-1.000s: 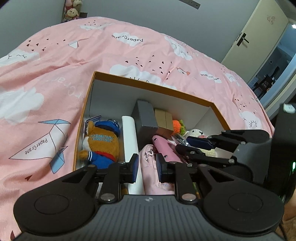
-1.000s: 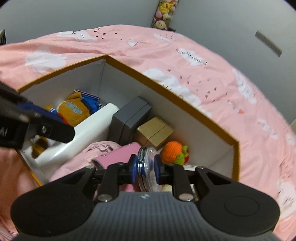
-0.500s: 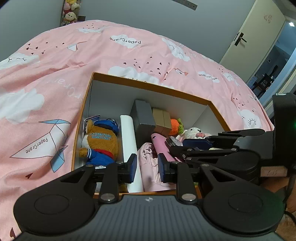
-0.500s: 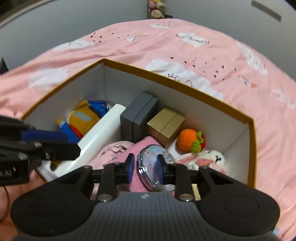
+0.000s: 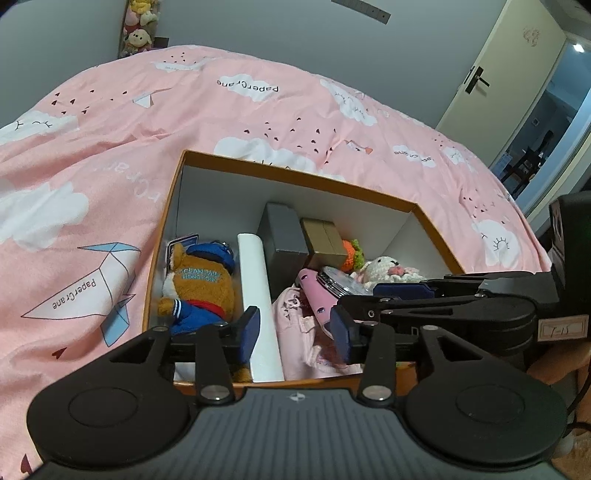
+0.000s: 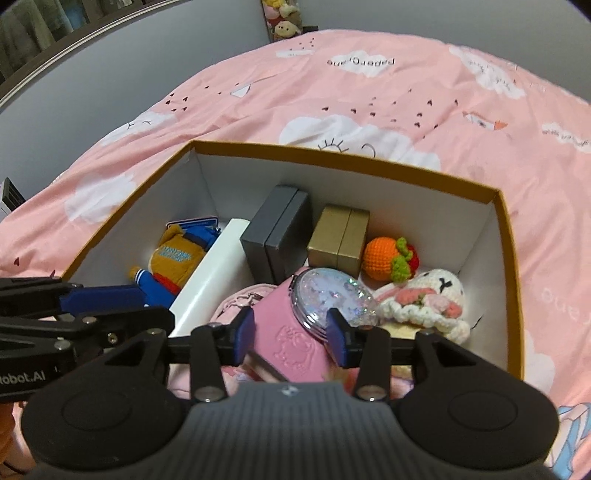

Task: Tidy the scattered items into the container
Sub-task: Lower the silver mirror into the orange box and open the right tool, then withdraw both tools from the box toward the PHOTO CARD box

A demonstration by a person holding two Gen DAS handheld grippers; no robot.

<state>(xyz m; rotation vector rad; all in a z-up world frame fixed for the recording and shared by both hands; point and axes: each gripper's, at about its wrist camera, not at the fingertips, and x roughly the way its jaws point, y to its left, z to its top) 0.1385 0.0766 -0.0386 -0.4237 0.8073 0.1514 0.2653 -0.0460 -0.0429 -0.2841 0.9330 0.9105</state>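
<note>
An orange-rimmed box (image 5: 295,177) (image 6: 332,158) sits on the pink bed. In it lie a plush bear (image 5: 203,284), a white roll (image 6: 214,273), a grey case (image 6: 277,229), a gold case (image 6: 340,236), a crochet orange (image 6: 388,258) and a crochet bunny (image 6: 424,299). A round glitter compact (image 6: 332,295) (image 5: 336,280) rests on a pink wallet (image 6: 288,343). My right gripper (image 6: 291,332) (image 5: 360,297) hangs just behind it, jaws opening, pads off it. My left gripper (image 5: 294,330) (image 6: 155,308) hovers over the box's near edge, jaws opening, nothing between them.
The pink cloud-print duvet (image 5: 110,166) surrounds the box on all sides. A door (image 5: 491,81) stands ajar at the far right. Soft toys (image 6: 284,22) sit on a shelf against the back wall.
The right gripper let go of the glitter compact, which now lies flat on the pink wallet. Both pairs of jaws have spread apart. The right view has rolled level.
</note>
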